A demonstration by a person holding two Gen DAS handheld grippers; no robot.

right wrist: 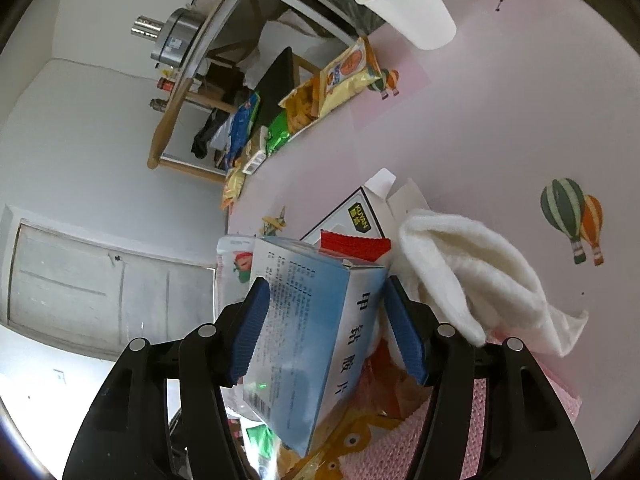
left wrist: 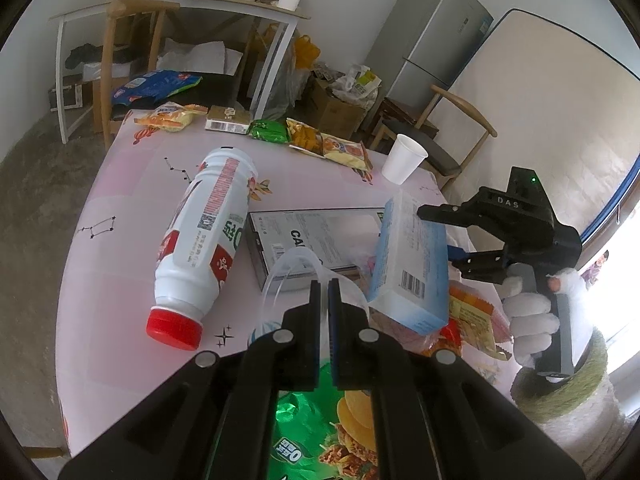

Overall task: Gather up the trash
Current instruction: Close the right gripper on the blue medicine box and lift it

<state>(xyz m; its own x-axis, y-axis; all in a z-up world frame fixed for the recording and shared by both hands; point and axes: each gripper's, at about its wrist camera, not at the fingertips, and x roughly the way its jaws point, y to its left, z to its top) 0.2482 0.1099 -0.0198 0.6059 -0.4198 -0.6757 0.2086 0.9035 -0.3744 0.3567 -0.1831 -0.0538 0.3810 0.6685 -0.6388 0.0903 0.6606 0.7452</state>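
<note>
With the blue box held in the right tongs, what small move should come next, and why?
Probably lower the blue box into the clear bag that the left tongs pinch open. The right tongs already clamp the box on both sides, tilted just above the wrappers gathered there.

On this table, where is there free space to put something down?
Bare cloth lies left of the white bottle, and between the paper cup and the white cloth. It is crowded around the blue box and along the far edge by the snack packets.

Left gripper [left wrist: 324, 292] pinched shut; right gripper [right wrist: 326, 330] clamping, tilted
</note>
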